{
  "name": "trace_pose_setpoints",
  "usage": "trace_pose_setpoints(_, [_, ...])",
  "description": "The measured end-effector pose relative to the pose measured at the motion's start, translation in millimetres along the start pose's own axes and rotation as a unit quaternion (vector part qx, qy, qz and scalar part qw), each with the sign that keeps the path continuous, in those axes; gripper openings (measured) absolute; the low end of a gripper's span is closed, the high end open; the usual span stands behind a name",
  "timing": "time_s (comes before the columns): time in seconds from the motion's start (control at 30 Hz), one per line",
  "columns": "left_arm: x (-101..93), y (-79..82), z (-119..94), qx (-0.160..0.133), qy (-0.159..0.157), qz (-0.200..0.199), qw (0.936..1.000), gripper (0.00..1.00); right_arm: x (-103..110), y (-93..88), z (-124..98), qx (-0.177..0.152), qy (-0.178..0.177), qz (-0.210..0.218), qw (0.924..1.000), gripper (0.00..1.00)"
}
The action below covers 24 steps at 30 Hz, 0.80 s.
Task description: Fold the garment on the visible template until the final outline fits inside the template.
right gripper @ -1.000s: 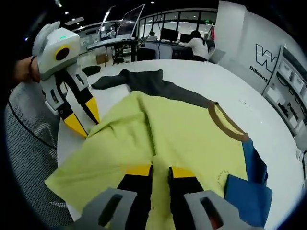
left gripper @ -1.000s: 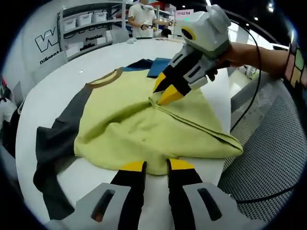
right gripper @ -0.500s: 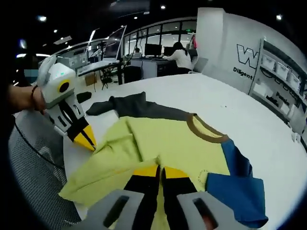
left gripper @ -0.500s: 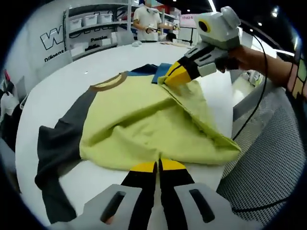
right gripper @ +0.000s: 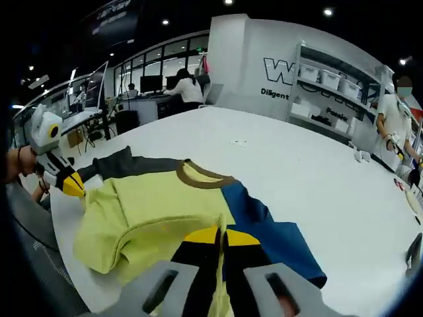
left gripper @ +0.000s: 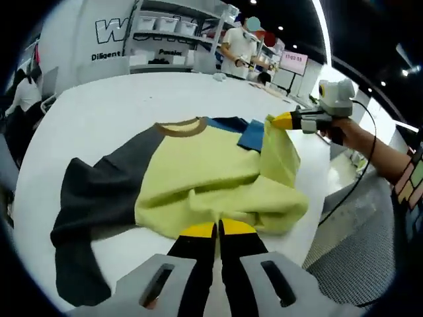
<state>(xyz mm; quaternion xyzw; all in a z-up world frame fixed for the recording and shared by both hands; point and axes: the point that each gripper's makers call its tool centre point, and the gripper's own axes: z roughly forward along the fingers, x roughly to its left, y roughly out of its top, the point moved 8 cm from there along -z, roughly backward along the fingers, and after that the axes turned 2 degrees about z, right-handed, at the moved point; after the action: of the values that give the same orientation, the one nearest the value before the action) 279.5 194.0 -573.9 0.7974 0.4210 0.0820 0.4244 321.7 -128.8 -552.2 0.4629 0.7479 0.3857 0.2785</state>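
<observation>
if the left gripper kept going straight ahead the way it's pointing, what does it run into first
The yellow shirt: the left gripper is already shut on its near edge, so pushing ahead would just bunch that cloth toward the brown collar.

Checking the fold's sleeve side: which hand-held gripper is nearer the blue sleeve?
Right. The right hand-held gripper grips yellow fabric beside the blue sleeve; the left hand-held gripper holds the hem at the far, dark-sleeve side.

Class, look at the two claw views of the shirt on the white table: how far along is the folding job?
Done: nothing is folded flat yet. In hand: both claws are shut on the yellow hem, the left claw and right claw lifting it toward the brown collar. Left: lay the shirt flat and fold in the grey sleeve and blue sleeve.
</observation>
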Motion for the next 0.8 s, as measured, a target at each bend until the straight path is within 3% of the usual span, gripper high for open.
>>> trace_pose_setpoints(0.2, [10.0, 12.1, 9, -0.003, 0.02, 0.006, 0.9998, 0.0, -12, -5.8, -2, 0.002, -0.037, 0.006, 0.9993, 0.0])
trace_pose_setpoints(0.33, [15.8, 17.2, 15, -0.007, 0.037, -0.011, 0.9992, 0.0, -14, -7.6, -4, 0.008, -0.053, 0.006, 0.9985, 0.0])
trace_pose_setpoints(0.5, [28.9, 21.6, 23, -0.021, 0.097, -0.022, 0.9948, 0.0, -23, -14.3, -7, 0.026, -0.086, 0.008, 0.9959, 0.0])
trace_pose_setpoints(0.57, [32.7, 21.5, 27, -0.014, 0.113, -0.021, 0.9933, 0.0, -27, -21.1, -9, 0.043, -0.103, 0.014, 0.9936, 0.0])
trace_pose_setpoints(0.8, [40.9, 18.4, 37, 0.005, 0.137, -0.02, 0.9903, 0.0, -31, -26.9, -10, 0.055, -0.112, 0.017, 0.9921, 0.0])
